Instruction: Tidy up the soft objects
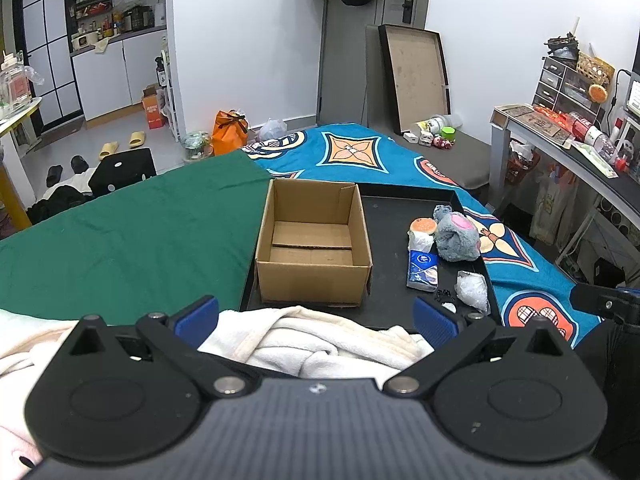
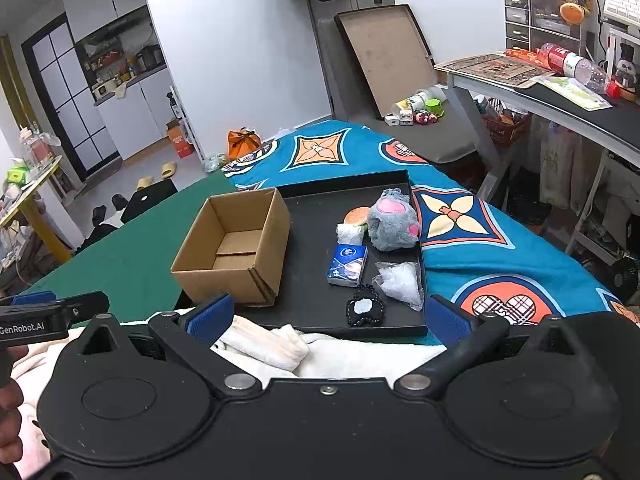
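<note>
An open, empty cardboard box [image 1: 314,248] [image 2: 236,246] stands at the left of a black tray [image 1: 394,216] [image 2: 316,240]. On the tray's right lie a grey and pink plush toy [image 1: 456,234] [image 2: 392,222], a burger toy [image 1: 424,226] [image 2: 357,215], a blue tissue pack [image 1: 422,270] [image 2: 347,264], a clear crumpled plastic bag [image 1: 472,290] [image 2: 400,282] and a black-framed trinket [image 2: 365,310]. My left gripper [image 1: 316,318] and right gripper [image 2: 330,318] are both open and empty, hovering over a white fluffy blanket [image 1: 316,340] [image 2: 280,346] in front of the tray.
The tray lies on a bed with a green sheet [image 1: 132,232] and a blue patterned cover [image 2: 500,248]. A desk [image 2: 560,96] with clutter stands at the right. The left gripper [image 2: 48,314] shows at the right wrist view's left edge.
</note>
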The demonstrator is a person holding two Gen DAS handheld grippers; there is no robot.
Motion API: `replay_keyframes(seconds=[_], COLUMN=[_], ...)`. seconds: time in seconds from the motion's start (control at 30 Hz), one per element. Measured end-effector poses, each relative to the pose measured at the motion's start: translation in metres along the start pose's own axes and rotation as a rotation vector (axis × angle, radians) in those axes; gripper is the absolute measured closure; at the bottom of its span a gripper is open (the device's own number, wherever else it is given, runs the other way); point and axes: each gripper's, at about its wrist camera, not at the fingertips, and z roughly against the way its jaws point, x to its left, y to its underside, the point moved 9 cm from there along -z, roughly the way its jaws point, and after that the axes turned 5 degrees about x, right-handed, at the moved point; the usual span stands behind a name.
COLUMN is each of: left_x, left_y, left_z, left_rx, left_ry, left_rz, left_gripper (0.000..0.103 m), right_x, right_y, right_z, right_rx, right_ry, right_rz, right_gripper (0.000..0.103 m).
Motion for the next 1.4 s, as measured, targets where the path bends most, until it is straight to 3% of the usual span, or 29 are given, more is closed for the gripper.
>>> replay_keyframes(seconds=[1.4], left_x=[0.0041], left_y=[0.0057], left_z=[-0.001], left_rx=[0.003], left_ry=[0.0], left_rz=[0.006], left_gripper=[0.001], right_x=[0.0031], right_y=[-0.0004], right_z=[-0.0007], right_rx=[0.009], right_ry=[0.016], right_rz=[0.023], right_gripper=[0.0])
